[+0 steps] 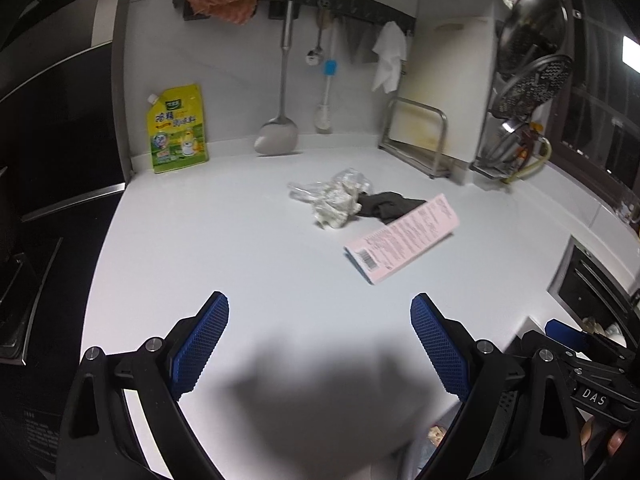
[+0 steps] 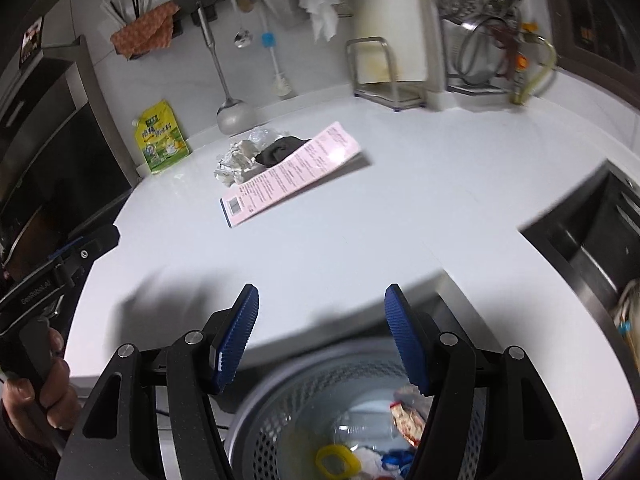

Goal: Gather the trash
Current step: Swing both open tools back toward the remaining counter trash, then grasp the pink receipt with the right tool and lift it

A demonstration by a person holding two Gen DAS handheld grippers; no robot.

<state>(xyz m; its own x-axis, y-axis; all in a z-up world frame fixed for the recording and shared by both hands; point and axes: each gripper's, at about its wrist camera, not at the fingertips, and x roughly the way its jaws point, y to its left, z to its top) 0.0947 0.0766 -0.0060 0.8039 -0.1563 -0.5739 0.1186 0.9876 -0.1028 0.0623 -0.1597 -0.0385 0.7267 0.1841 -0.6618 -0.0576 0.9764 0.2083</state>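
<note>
Left wrist cam: my left gripper (image 1: 319, 312) hangs over the white countertop (image 1: 200, 248), jaws spread wide, nothing between the blue ribbed pads (image 1: 204, 344). Trash sits ahead, right of centre: a crumpled white paper wad wrapped in clear plastic film (image 1: 334, 200), touching a dark grey crumpled rag-like piece (image 1: 386, 205), and a flat pink printed box with a barcode (image 1: 402, 238) whose far end overlaps the grey piece. Well apart, at the back wall, a yellow-green stand-up refill pouch (image 1: 179, 128) leans upright; a steel spatula (image 1: 280, 120) hangs from the wall rail. Right wrist cam: my right gripper (image 2: 321, 322) is past the counter edge, above a round grey mesh waste basket (image 2: 280, 412), jaws spread, holding nothing. The basket holds a yellow ring (image 2: 336, 462), a snack wrapper (image 2: 408, 416) and some white and blue scraps I can't identify. Same pile seen mid-counter: pink box (image 2: 290, 174), grey piece (image 2: 282, 149), paper wad (image 2: 236, 162); pouch (image 2: 160, 138) behind them to the left. Left gripper's body shows at the left edge, hand (image 2: 36, 392) on its grip.
</note>
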